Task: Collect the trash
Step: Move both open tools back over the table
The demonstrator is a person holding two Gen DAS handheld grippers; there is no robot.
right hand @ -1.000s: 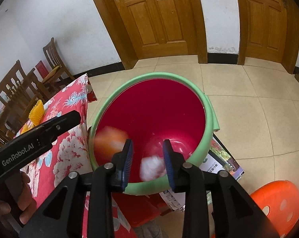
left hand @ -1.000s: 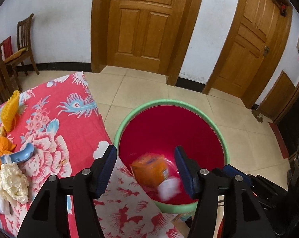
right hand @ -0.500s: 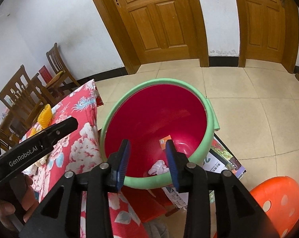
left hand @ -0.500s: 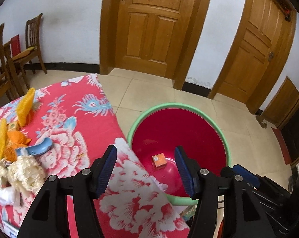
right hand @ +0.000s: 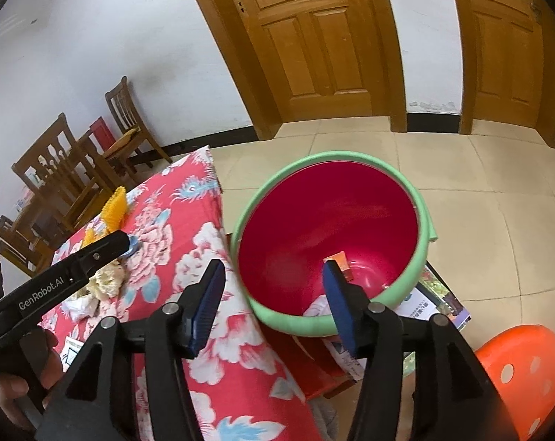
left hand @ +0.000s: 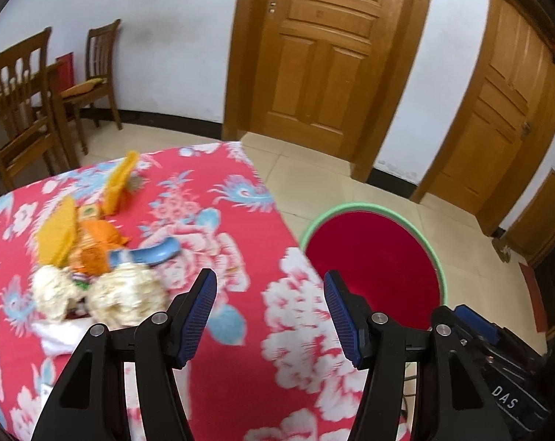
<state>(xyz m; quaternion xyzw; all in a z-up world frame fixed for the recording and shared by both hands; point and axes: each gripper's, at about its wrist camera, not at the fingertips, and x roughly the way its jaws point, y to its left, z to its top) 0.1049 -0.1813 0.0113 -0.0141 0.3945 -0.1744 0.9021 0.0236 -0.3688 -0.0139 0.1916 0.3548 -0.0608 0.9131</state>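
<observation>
Left wrist view: the left tool [left hand: 270, 307] hung open and empty over the flowery worktop [left hand: 255, 257], so I'd say a drop was done and the next grab is the trash pile [left hand: 93, 268] at middle left, crumpled cream wads and orange scraps. Right wrist view: the right tool [right hand: 273, 297] had just been opening, nothing between its jaws, above the red bin [right hand: 428, 235], where an orange box [right hand: 338, 261] and a white wad [right hand: 319, 307] sat at the bottom.

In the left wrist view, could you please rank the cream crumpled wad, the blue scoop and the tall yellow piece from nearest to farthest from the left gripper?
From the left gripper:
1. Cream crumpled wad, just left of the left finger.
2. Blue scoop, behind the wad on the cloth.
3. Tall yellow piece, farthest back, toward the chairs.
</observation>
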